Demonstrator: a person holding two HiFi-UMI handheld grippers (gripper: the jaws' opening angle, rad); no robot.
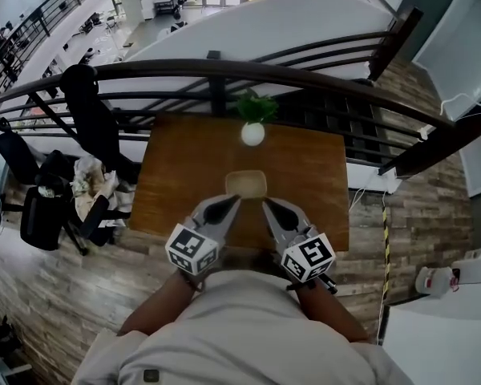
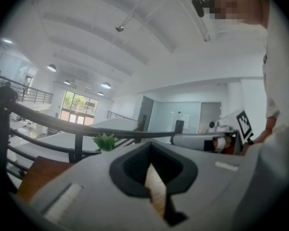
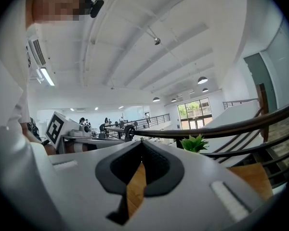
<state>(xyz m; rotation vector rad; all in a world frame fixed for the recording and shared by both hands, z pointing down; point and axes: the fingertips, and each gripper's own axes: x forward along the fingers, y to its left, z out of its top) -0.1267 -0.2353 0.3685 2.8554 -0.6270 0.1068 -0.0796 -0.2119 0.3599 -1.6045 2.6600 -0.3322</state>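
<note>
One shallow wooden tray (image 1: pixel 246 184) is laid flat near the middle of the table (image 1: pixel 175 171), its long axis running left to right. Just short of its near edge, the left gripper (image 1: pixel 233 201) and right gripper (image 1: pixel 267 205) are held clenched, nothing between the jaws. One potted plant (image 1: pixel 253 123) is set farther back, before the railing (image 1: pixel 321 79). Two black chairs (image 1: pixel 90 112) are seen at the left.

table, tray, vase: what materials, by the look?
Table: wood or wood veneer, warm brown with faint grain streaks and a matt finish.
Tray: pale tan, probably light wood or bamboo, but too small to be sure.
Vase: white, smooth and round. Likely glazed ceramic, could be plastic.
</note>
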